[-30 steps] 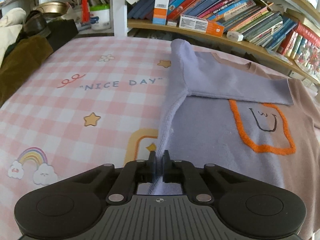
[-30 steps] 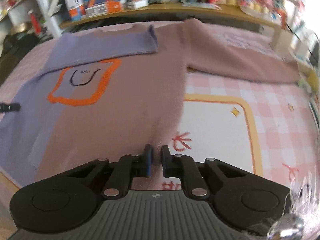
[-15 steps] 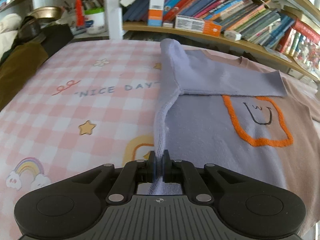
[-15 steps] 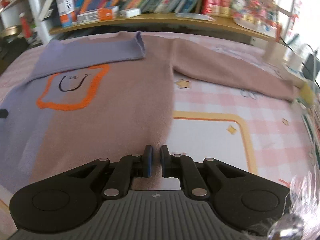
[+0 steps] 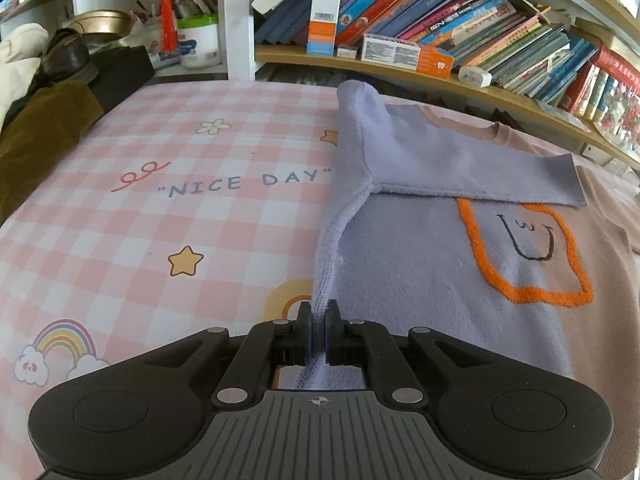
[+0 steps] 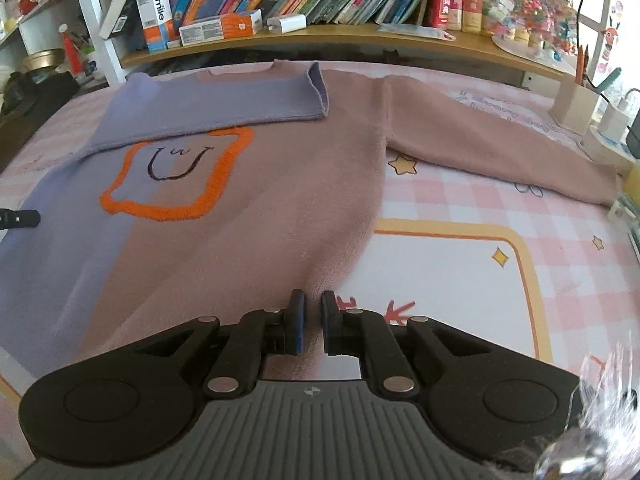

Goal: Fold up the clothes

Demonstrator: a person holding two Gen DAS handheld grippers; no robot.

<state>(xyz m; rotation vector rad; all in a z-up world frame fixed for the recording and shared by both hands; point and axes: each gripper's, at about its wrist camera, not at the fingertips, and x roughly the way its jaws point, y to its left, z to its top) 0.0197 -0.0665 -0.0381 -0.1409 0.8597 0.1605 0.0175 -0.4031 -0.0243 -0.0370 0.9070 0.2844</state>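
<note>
- The left hand-held gripper has its jaws drawn tight on the lavender side edge of the sweater; the pinched fabric rises into a ridge that runs straight ahead from the fingertips.
- Ahead and to the right of that hand-held gripper, the lavender sleeve lies folded across the chest, its cuff end covering the top of the orange toast outline with its drawn smile.
- To the left of the left hand-held gripper the pink checked cloth on the table is bare, printed with "NICE DAY", stars and a rainbow.
- The right hand-held gripper shows a narrow gap between its blue-padded fingers; it sits at the sweater's lower hem on the pinkish-brown half, and I cannot tell whether any cloth is caught between the pads.
- From the right wrist view the sweater spreads flat ahead and to the left of that hand-held gripper, lavender on its far left side, pinkish-brown nearer.
- The pinkish-brown sleeve stretches out unfolded, ahead and to the right of the right hand-held gripper, across the cloth.
- Far to the left in that view, the tip of the left hand-held gripper touches the lavender edge.
- A bookshelf packed with books stands beyond the sweater's collar.
</note>
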